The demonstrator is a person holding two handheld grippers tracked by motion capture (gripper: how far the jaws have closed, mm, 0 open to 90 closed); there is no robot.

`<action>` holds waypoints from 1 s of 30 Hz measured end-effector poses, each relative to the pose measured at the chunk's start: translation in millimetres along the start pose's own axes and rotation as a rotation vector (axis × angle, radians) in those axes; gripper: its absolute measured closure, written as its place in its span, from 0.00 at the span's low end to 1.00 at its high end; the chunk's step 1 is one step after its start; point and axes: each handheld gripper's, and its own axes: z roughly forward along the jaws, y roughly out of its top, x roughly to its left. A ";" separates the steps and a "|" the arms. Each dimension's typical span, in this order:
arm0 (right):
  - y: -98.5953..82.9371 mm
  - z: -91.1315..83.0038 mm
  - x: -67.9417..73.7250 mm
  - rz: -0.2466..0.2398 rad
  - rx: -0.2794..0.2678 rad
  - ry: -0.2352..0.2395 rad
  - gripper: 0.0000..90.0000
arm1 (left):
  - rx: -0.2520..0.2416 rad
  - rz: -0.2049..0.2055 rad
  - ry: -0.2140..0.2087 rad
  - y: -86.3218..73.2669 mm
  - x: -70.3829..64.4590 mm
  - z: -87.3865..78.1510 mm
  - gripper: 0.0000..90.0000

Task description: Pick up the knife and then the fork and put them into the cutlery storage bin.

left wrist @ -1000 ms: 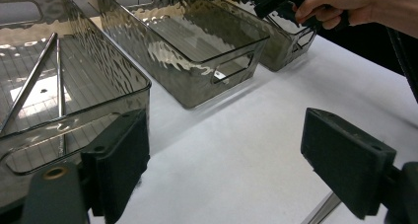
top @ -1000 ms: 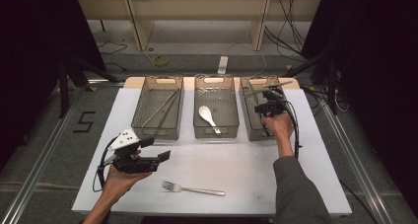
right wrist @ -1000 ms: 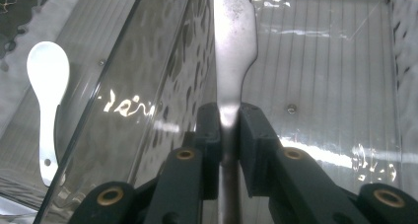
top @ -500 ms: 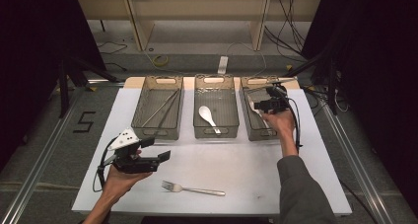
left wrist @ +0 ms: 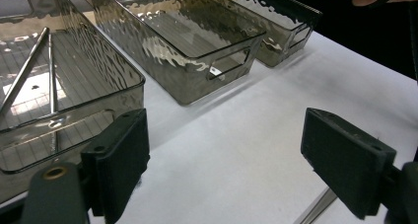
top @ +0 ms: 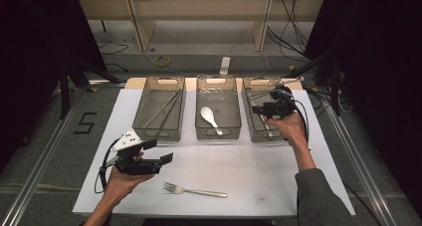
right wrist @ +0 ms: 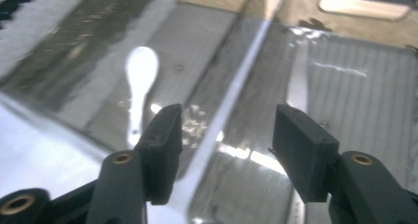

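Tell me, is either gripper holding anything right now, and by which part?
Nothing is held. The left gripper is open over bare table near the fork; the right gripper is open above the right bin.

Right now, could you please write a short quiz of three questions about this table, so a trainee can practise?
1. True or false: the fork lies inside a bin.
2. Which bin holds the white spoon? A) left bin B) middle bin C) right bin
3. Fill in: the right gripper hovers over the ____ bin with its fingers open.

Key: 1 false, it lies on the white table; 2 B; 3 right.
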 end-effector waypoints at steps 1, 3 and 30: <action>-1.2 -4.5 4.8 -0.014 -0.005 0.011 0.48 | -0.001 -0.001 -0.002 0.0 -0.6 0.7 0.20; -4.1 -10.3 12.2 -0.041 -0.011 0.028 0.47 | 0.009 0.004 -0.006 0.2 -1.2 1.1 0.20; -106.6 -33.1 68.5 -0.202 -0.047 0.169 0.39 | 0.298 0.206 -0.104 -3.9 -36.1 33.6 0.21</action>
